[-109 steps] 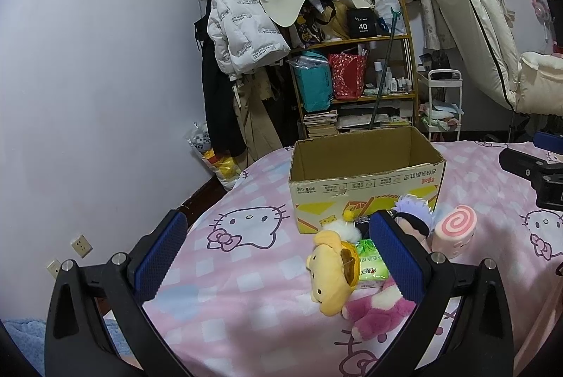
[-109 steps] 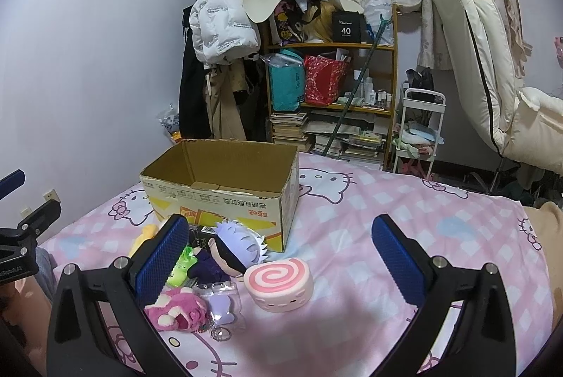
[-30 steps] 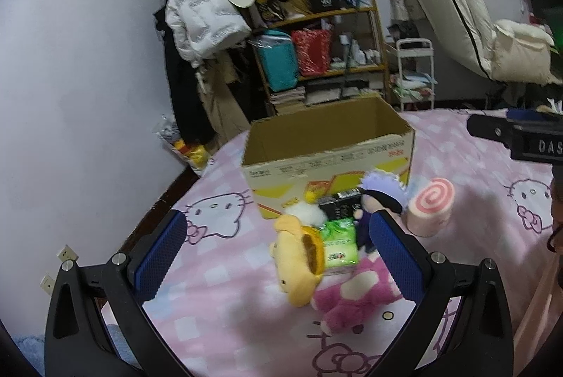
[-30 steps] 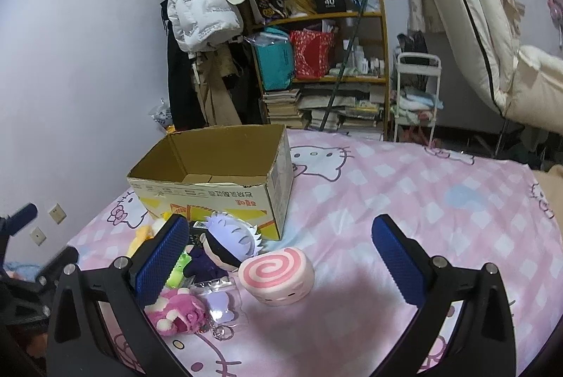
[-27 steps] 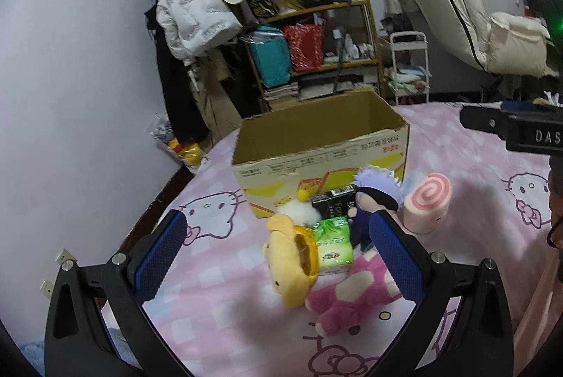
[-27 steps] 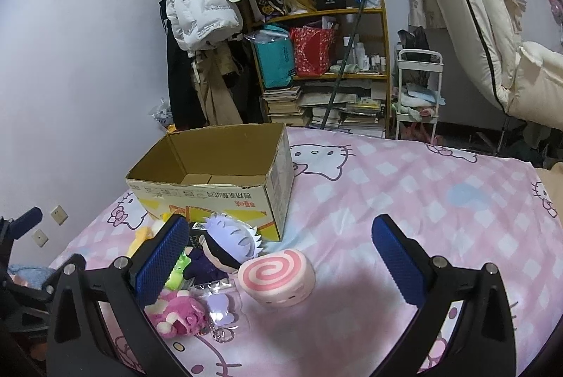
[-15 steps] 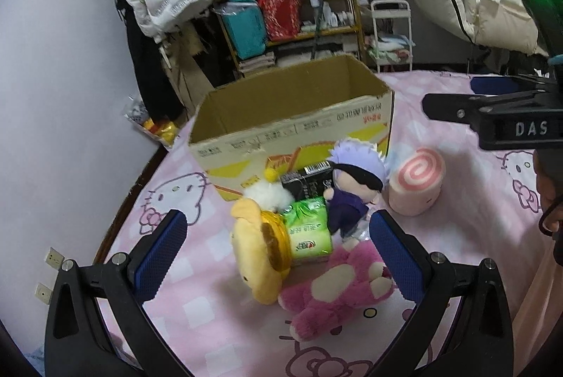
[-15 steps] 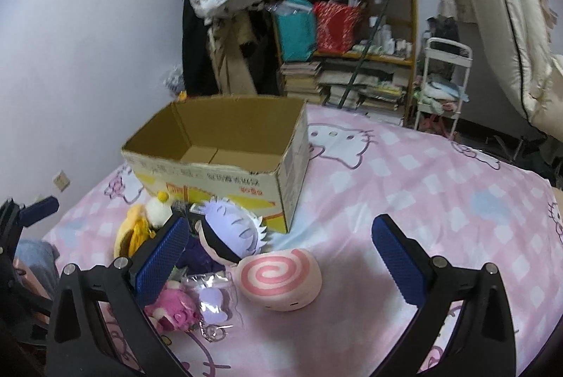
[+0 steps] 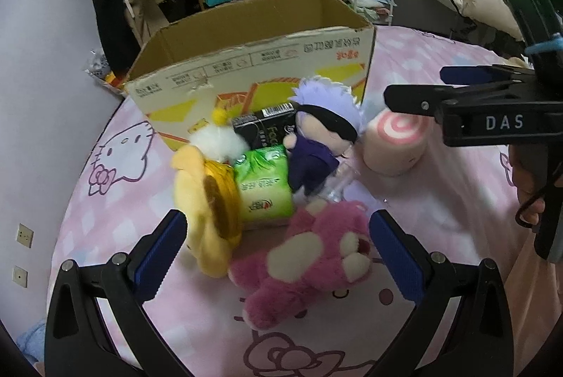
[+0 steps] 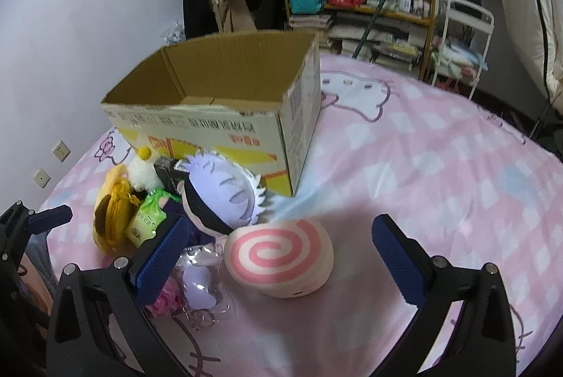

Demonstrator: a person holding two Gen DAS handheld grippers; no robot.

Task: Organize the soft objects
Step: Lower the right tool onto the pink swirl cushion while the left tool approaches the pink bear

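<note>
Basically mid-approach: left gripper spread wide over the pink plush bear, right gripper spread around the pink swirl-roll cushion. Both near the open cardboard box. Next: squeeze, lift, drop inside.

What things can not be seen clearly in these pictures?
- Box floor: front wall hides most of it in both views.
- Black pack: behind the doll and green pack, left view.
- Pink bear: behind the right gripper's finger, right view.
- Keychain: blurred, right view.
</note>
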